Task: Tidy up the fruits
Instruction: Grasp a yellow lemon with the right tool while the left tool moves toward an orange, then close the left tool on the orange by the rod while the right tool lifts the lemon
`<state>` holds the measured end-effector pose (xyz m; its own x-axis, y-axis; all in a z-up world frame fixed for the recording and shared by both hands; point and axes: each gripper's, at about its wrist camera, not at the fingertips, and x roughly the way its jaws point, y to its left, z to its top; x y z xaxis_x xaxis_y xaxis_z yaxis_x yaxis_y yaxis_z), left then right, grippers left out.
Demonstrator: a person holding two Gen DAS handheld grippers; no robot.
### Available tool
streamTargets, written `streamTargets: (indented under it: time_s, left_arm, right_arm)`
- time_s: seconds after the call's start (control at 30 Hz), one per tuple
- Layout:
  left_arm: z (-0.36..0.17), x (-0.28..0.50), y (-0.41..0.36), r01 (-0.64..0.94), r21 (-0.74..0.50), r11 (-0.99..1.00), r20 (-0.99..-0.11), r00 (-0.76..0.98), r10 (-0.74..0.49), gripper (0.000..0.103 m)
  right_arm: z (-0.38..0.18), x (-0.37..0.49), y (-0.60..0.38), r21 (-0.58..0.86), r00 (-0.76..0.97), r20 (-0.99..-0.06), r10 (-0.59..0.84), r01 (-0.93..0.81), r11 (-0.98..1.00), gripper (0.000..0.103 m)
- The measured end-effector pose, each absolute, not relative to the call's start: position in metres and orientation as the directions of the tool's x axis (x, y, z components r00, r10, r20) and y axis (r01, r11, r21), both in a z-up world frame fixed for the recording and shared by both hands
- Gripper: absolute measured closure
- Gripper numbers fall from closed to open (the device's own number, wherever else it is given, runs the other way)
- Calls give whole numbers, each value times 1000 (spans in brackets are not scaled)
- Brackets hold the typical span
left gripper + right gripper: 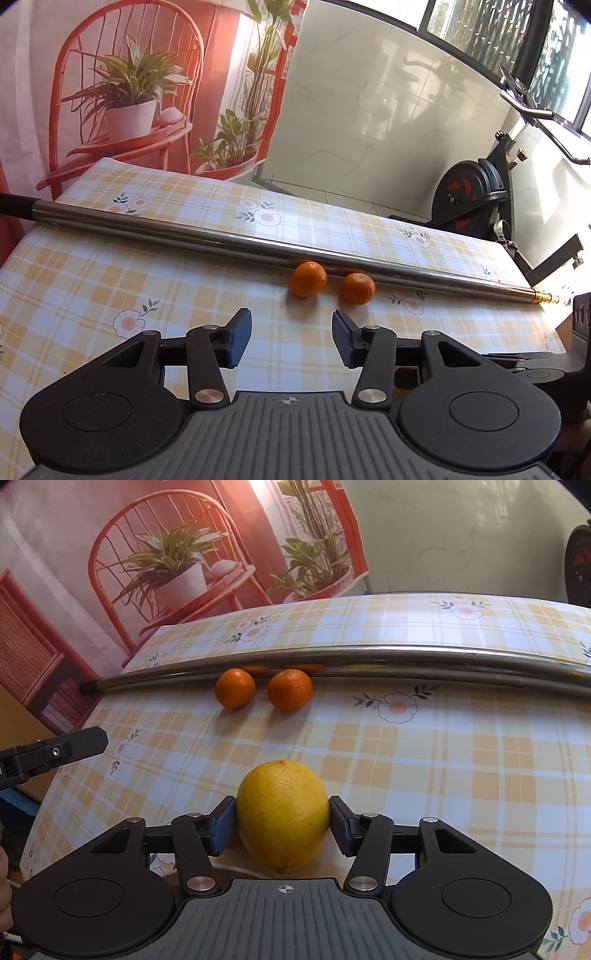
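Lying ahead of the left gripper (291, 338), two small oranges sit side by side on the checked table (110, 258), both just in front of a long metal pole (221, 238) that runs across the cloth. This gripper's blue pads (240, 338) stand moderately apart with nothing between them. The left orange (308, 278) is straight ahead of the gap and the right orange (357, 288) slightly to its right; the two are near each other but apart.

The right gripper (282, 825) has a large yellow lemon (282, 812) between its pads, which sit against the fruit's two sides; whether the right pad truly presses is hard to tell. Ahead of it and slightly left, the two oranges rest by the pole, well apart from the lemon. At this view's left edge, one finger of the left gripper reaches in over the table's edge.
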<state>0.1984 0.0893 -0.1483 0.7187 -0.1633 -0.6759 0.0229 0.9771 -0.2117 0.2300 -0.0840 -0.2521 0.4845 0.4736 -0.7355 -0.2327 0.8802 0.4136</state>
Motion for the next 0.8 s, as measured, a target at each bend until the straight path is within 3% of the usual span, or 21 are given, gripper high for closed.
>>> streamTargets:
  time_s: [0.37, 0.8]
  left_arm:
    - [-166, 239, 78, 62, -273, 960, -671, 703, -236, 54]
    - [-205, 300, 78, -14, -327, 945, -699, 677, -232, 54]
  right_arm:
    - [-243, 211, -115, 398, 591, -687, 423, -181, 899, 54]
    - [-240, 188, -153, 402, 687, -639, 347, -86, 912, 53]
